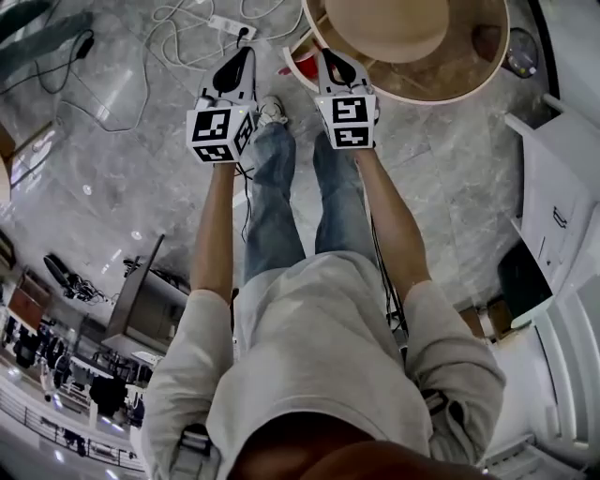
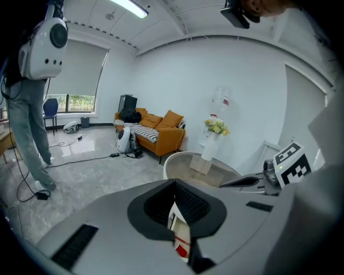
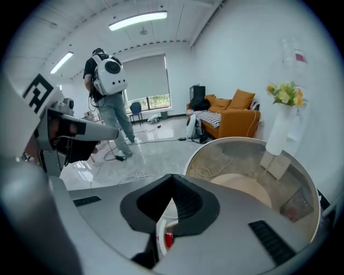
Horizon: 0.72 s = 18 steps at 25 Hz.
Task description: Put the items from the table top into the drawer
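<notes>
One round table [image 1: 473, 70] stands on the grey marble floor [image 1: 122, 141], with a wide tan dome-shaped item [image 1: 384, 23] resting on its top. Both grippers are held out side by side just short of the rim. Left gripper [image 1: 245, 52]: jaws pressed together, nothing between. Right gripper [image 1: 324, 54]: jaws together, empty. A small red item [image 1: 305, 64] shows at the table's near edge; I cannot identify it.

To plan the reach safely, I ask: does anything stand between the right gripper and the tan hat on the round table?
Nothing visible does. The right gripper, jaws together, is near the table's white rim, and the tan hat lies uncovered just inside that rim.
</notes>
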Each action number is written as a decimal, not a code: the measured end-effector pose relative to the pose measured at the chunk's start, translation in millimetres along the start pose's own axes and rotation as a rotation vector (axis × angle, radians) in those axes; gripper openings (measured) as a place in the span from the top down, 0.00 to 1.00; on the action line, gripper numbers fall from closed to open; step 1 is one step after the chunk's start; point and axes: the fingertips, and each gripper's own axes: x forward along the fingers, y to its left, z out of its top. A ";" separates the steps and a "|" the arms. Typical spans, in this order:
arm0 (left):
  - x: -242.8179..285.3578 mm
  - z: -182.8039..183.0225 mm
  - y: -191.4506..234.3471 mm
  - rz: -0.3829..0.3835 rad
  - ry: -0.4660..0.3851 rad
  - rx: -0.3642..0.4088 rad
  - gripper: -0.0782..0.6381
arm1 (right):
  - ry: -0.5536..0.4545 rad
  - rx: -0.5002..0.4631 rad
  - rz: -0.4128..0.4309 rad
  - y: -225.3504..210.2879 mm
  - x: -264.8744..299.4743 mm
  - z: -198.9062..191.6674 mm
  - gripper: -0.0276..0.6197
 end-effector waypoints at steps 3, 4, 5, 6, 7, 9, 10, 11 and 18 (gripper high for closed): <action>-17.4 47.1 -8.4 0.005 -0.042 0.017 0.87 | -0.076 0.028 -0.051 -22.9 -35.2 44.4 0.92; -24.6 62.0 -13.6 0.005 -0.052 0.018 0.87 | -0.100 0.035 -0.065 -29.9 -49.0 60.2 0.92; -32.7 75.8 -19.9 0.004 -0.061 0.019 0.87 | -0.122 0.040 -0.079 -36.5 -63.7 75.7 0.92; -41.7 88.8 -26.5 0.002 -0.069 0.022 0.87 | -0.143 0.045 -0.090 -41.7 -78.9 90.8 0.92; -51.2 101.5 -32.3 -0.001 -0.077 0.027 0.87 | -0.163 0.049 -0.100 -45.3 -94.0 106.0 0.92; -66.9 128.0 -38.7 -0.002 -0.101 0.038 0.87 | -0.203 0.033 -0.119 -52.9 -119.8 136.1 0.92; -71.5 141.4 -39.4 0.002 -0.117 0.042 0.87 | -0.224 0.016 -0.129 -58.9 -130.1 151.2 0.92; -74.8 153.7 -39.4 0.008 -0.133 0.045 0.87 | -0.244 0.002 -0.138 -65.9 -139.8 165.4 0.92; -123.4 203.0 -51.3 0.065 -0.168 0.039 0.87 | -0.292 -0.002 -0.212 -104.8 -236.0 208.6 0.92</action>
